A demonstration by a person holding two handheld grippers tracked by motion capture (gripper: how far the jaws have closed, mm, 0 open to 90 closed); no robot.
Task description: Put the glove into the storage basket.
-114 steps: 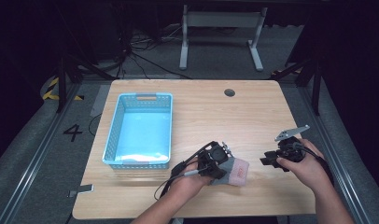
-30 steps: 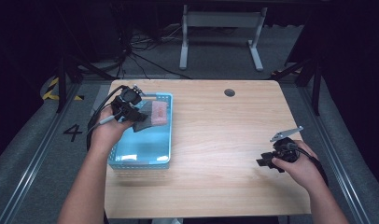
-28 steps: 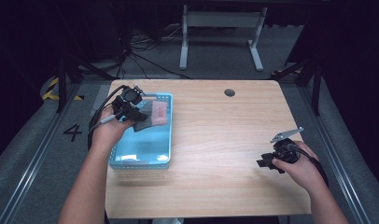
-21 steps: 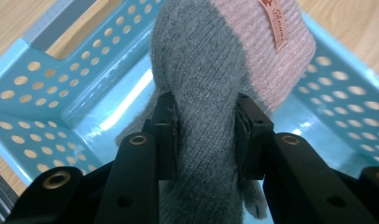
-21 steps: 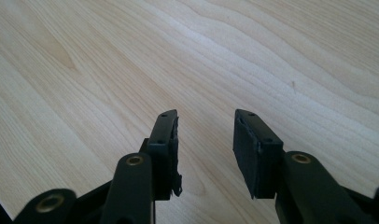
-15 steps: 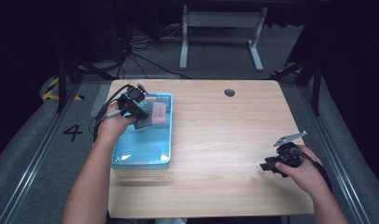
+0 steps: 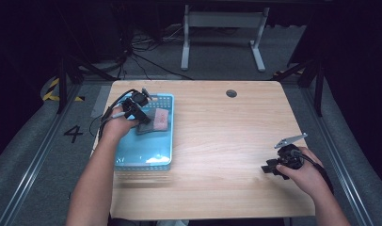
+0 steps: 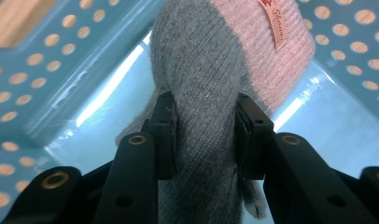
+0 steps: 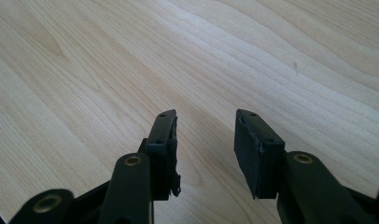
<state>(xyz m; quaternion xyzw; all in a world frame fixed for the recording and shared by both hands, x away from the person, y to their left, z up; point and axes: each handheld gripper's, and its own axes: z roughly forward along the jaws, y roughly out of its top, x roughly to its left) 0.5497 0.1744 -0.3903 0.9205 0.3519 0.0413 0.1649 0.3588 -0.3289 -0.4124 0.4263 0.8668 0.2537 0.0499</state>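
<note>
A grey and pink knitted sock [image 7: 156, 121] [image 8: 211, 70] hangs inside the far end of the blue perforated basket [image 7: 144, 157]. My left gripper [image 7: 141, 113] [image 8: 204, 135] is shut on the sock's grey part, the pink cuff with its small label pointing away from the jaws. Basket wall [image 8: 47, 70] and floor lie close behind it. My right gripper [image 7: 270, 168] [image 9: 204, 140] rests low over bare wood near the table's right front, open with nothing between its jaws.
The wooden table [image 7: 226, 136] has a round cable hole [image 7: 231, 93] near its far edge. Beyond it stands a grey metal stand [image 7: 222, 33] on dark floor with cables. A floor mark reading 4 [image 7: 73, 133] lies to the left.
Since 3.8 s ago the left gripper carried the sock from the table's front middle into the basket's far end. Over the last second it sank slightly; the right gripper drifted a little toward the front.
</note>
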